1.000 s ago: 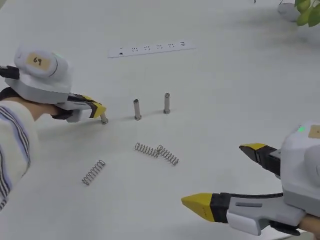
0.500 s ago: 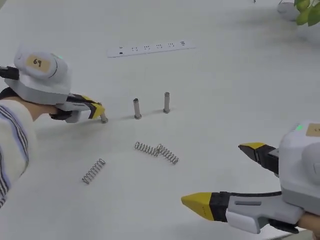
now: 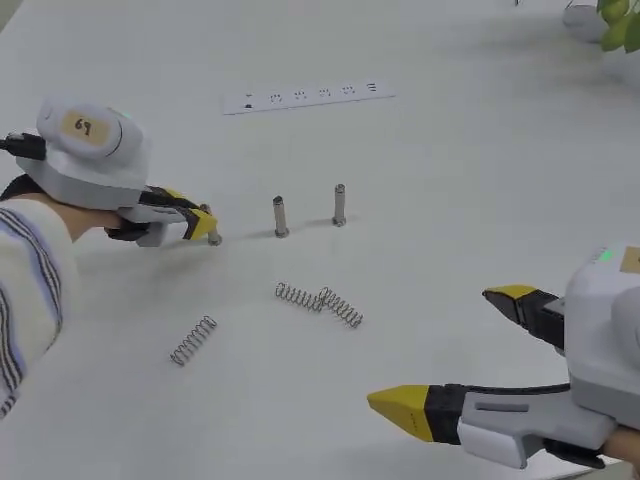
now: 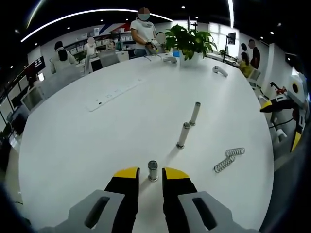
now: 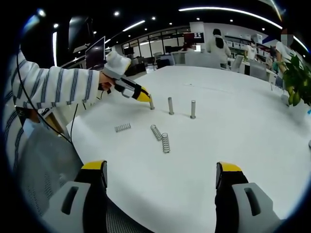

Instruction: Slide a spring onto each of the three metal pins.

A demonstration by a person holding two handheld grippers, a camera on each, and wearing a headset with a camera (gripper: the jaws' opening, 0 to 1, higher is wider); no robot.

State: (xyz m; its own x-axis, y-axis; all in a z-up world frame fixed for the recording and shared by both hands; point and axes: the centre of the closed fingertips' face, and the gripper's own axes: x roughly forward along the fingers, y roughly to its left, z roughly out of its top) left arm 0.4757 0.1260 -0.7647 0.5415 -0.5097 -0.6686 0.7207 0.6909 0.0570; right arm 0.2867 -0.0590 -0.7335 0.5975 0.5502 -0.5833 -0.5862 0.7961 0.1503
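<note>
Nothing shifted on table [image 3: 470,170] since one second back; your left tongs [image 4: 151,173] still at left pin [image 4: 153,170], jaws narrowly parted either side of it, slim gaps, not clamped. Your right tongs [image 5: 161,166] wide open, empty, well apart from springs. Upright, bare: mid pin [image 3: 280,216] and right pin [image 3: 339,204]. Before pins, two springs [image 3: 300,297] touching end to end; third spring [image 3: 193,341] apart, leftward

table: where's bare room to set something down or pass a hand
Bare between the power strip and the pins, and right of the right pin. Crowded where the left gripper meets the left pin, and at the two springs.
</note>
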